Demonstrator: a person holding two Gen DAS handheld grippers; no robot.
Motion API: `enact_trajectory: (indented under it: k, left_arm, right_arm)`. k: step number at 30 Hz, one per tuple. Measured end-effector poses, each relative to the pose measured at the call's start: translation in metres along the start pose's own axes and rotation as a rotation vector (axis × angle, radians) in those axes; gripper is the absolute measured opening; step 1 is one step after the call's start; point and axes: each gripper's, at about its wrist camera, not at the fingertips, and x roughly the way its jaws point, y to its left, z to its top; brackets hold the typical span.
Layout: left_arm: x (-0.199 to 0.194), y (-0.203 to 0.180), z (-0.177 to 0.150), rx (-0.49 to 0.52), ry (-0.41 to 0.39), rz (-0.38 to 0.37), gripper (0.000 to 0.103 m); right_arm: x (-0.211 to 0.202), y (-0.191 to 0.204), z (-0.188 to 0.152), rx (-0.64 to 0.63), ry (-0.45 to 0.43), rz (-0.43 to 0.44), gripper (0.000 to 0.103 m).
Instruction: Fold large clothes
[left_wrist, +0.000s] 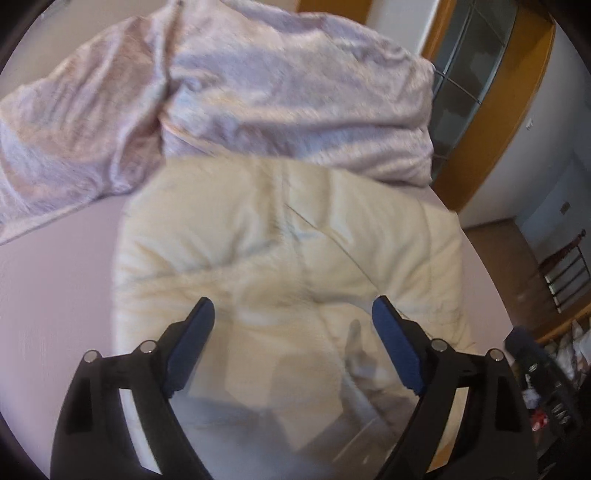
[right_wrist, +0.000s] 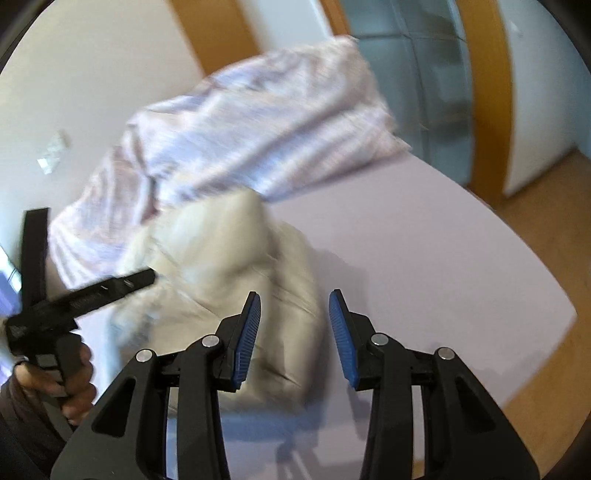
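Note:
A cream padded garment (left_wrist: 280, 251) lies bunched on the pale lilac bed sheet (left_wrist: 55, 277). My left gripper (left_wrist: 293, 310) is open, hovering just above its near part with nothing between the jaws. In the right wrist view the same cream garment (right_wrist: 229, 258) lies left of centre, blurred. My right gripper (right_wrist: 294, 304) is open and empty, over the garment's right edge. The left gripper's black body (right_wrist: 85, 295) and the hand holding it show at the left of that view.
A crumpled pink-lilac duvet (left_wrist: 229, 92) is heaped behind the garment, and it also shows in the right wrist view (right_wrist: 251, 129). The bed's right edge (right_wrist: 517, 266) drops to a wooden floor. A wood-framed glass door (left_wrist: 472, 74) stands beyond. Clutter sits at the lower right (left_wrist: 546, 391).

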Motion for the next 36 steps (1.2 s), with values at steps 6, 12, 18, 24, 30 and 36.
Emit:
enact_trajectory:
  k: [6,12,18,24,30,36]
  left_arm:
    - [-0.004,0.025,0.006,-0.020,-0.027,0.075,0.087]
    - [0.014,0.039,0.006,-0.034,-0.010,0.134,0.089]
    - [0.026,0.038,0.004,-0.005,-0.045,0.182,0.098]
    - [0.038,0.043,0.004,-0.018,-0.053,0.173,0.101]
    - [0.047,0.038,-0.001,0.008,-0.072,0.189,0.101]
    - [0.048,0.034,-0.001,0.042,-0.067,0.227,0.101]
  right_arm:
    - [0.036,0.040,0.023,-0.096,0.031,0.105,0.038]
    - [0.078,0.054,0.034,-0.149,0.071,0.080,0.033]
    - [0.111,0.055,0.027,-0.217,0.100,0.006,0.032]
    - [0.128,0.047,0.019,-0.208,0.092,0.008,0.032]
    - [0.138,0.032,0.004,-0.157,0.086,0.041,0.032]
    - [0.145,0.033,0.007,-0.171,0.129,0.023,0.032]
